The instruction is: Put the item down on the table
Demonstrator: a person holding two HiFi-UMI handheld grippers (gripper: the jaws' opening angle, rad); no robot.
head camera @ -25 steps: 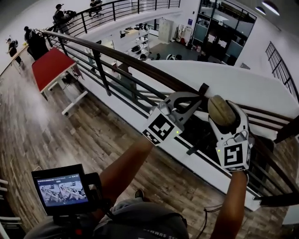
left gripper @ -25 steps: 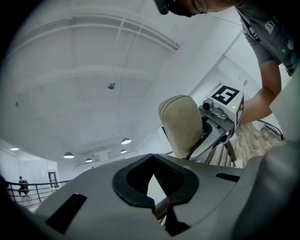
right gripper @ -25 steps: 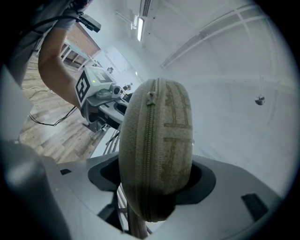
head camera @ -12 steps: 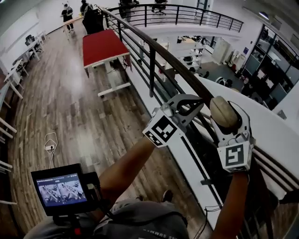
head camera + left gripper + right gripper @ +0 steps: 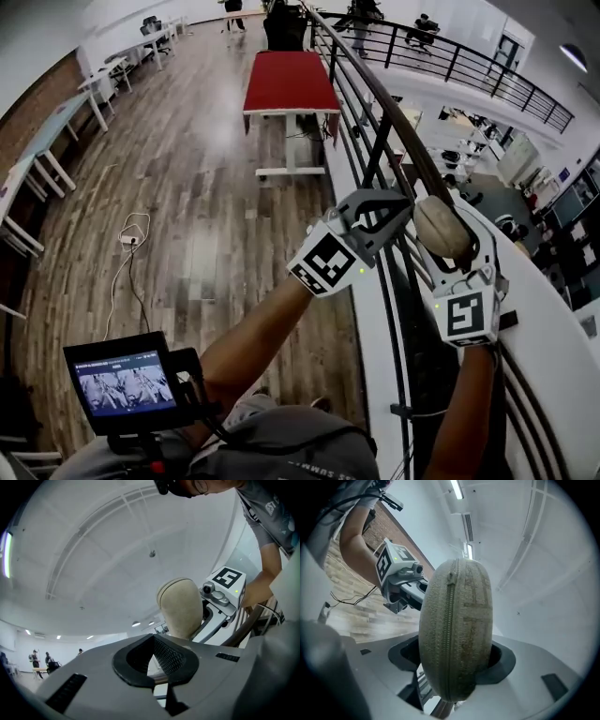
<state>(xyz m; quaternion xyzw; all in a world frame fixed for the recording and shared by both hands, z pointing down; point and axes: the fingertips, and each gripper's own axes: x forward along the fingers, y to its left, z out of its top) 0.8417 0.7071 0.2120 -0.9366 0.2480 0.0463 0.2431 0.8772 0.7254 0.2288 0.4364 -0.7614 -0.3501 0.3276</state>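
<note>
Pouch not yet put down: we judge the whole task still ahead.
We see the zipped pouch [image 5: 457, 630] clamped in the right hand-held gripper [image 5: 444, 236], aloft beside the railing [image 5: 375, 103]; the left hand-held gripper [image 5: 398, 204] is clenched on nothing; the red bench [image 5: 286, 80] lies well apart.

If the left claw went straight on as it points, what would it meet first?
Probably the beige zip pouch held in the right claw; it sits just ahead of the left claw, though depth is unclear.
</note>
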